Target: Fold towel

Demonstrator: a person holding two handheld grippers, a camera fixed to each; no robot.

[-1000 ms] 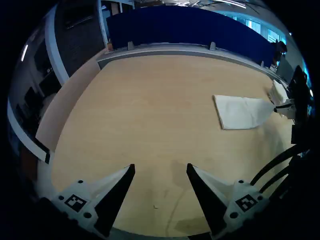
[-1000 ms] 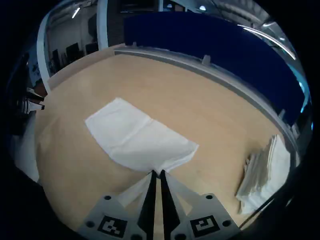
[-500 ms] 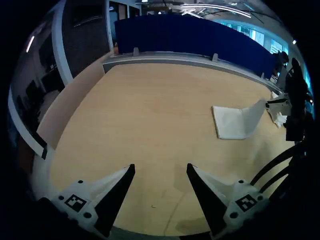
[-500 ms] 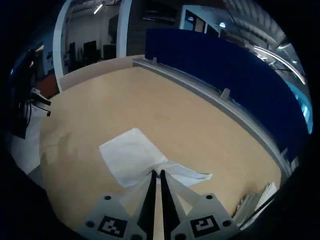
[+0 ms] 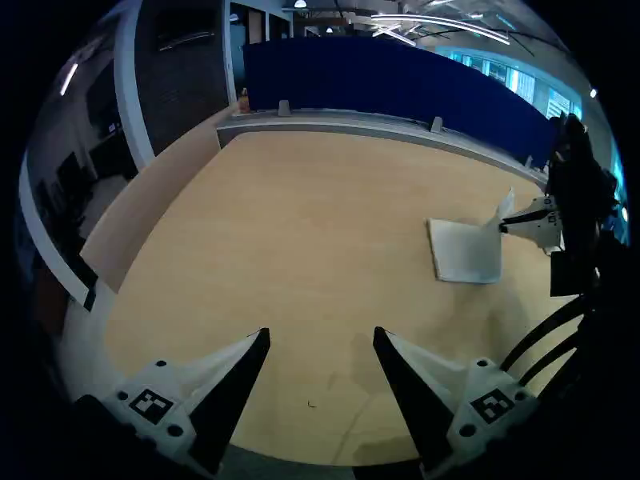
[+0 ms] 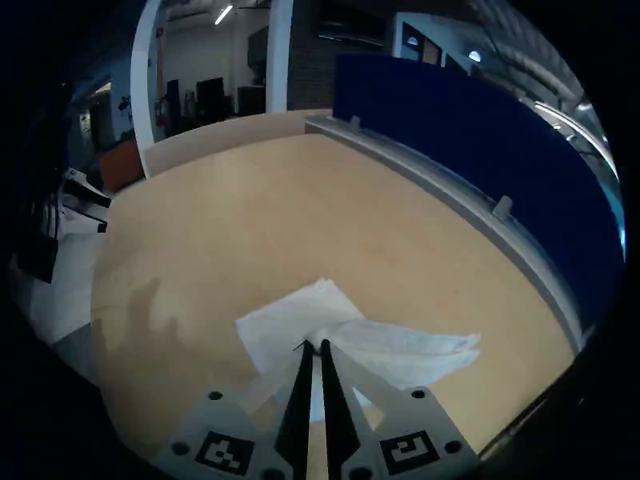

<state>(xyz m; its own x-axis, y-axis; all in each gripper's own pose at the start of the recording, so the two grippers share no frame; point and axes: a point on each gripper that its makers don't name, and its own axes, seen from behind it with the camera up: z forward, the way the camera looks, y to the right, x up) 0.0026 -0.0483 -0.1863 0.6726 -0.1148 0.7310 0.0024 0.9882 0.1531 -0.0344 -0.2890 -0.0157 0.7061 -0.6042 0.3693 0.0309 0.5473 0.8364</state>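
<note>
A white towel [image 5: 464,250] lies on the wooden table [image 5: 320,208] at the right of the left gripper view, its near edge lifted and curling over the rest. My right gripper [image 6: 313,346] is shut on that lifted edge of the towel [image 6: 392,346], holding it above the flat part. From the left gripper view the right gripper [image 5: 512,226] shows far off at the right, with a person's dark sleeve [image 5: 580,208] behind it. My left gripper [image 5: 320,336] stands open low over the bare table, well apart from the towel.
A blue partition [image 5: 384,76] with a grey ledge runs along the table's far edge. The table's curved left edge [image 5: 120,240] drops to a floor with dark office furniture. Black cables [image 5: 552,336] hang at the lower right.
The right gripper has lifted the towel's edge and carried it over the flat part, so the towel looks shorter. The stack of white cloths has left the right gripper view. The left gripper has barely moved.
</note>
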